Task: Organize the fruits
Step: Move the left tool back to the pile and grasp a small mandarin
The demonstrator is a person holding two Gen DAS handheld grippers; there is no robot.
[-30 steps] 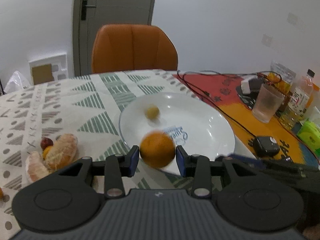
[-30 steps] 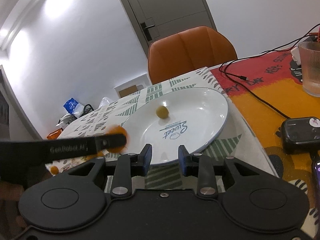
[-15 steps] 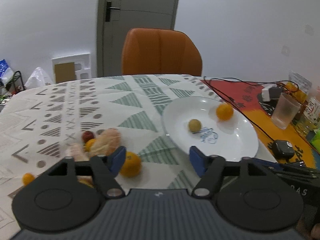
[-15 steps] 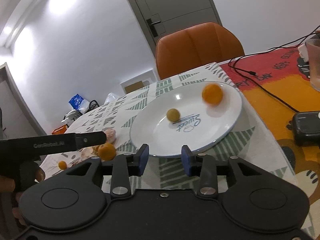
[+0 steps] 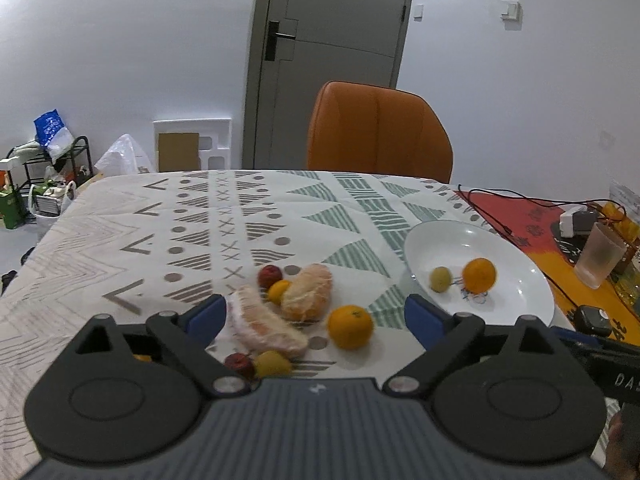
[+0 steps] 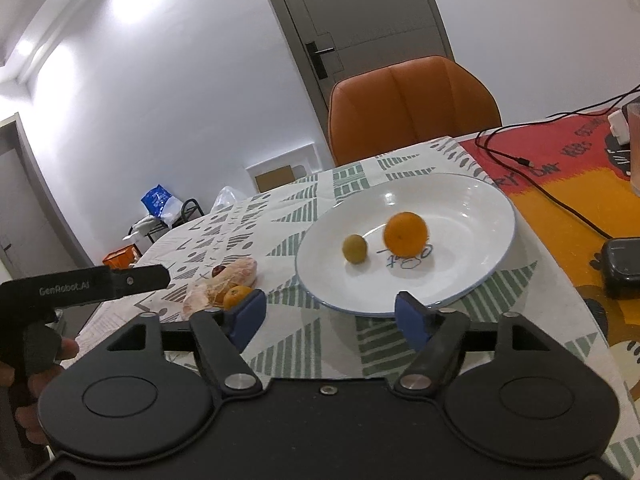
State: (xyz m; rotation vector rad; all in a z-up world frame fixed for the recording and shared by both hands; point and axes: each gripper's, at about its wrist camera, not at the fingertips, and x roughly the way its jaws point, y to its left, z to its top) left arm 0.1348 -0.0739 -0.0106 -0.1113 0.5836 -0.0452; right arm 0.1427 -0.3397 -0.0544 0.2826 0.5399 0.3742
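A white plate (image 5: 516,252) (image 6: 476,208) on the patterned tablecloth holds an orange (image 5: 479,275) (image 6: 405,234) and a small green-yellow fruit (image 5: 441,279) (image 6: 354,248). Left of the plate lies a loose pile: two peeled citrus pieces (image 5: 307,296), another orange (image 5: 350,326), small red fruits (image 5: 269,276) and small yellow ones (image 5: 273,363). My left gripper (image 5: 315,318) hangs wide open over this pile, holding nothing. My right gripper (image 6: 330,316) is open at the plate's near rim, empty. The left tool's black body (image 6: 84,284) shows at the left of the right wrist view.
An orange chair (image 5: 378,132) stands at the table's far side. Right of the plate are black cables (image 6: 532,176), a frosted cup (image 5: 600,254), a small black device (image 6: 622,268) and bottles on a red-orange mat. A person's hand (image 6: 24,364) holds the left tool.
The left gripper let the orange go onto the plate, opened wide and drew back left over the fruit pile. The orange rolled to beside the small green fruit. The right gripper's jaws widened.
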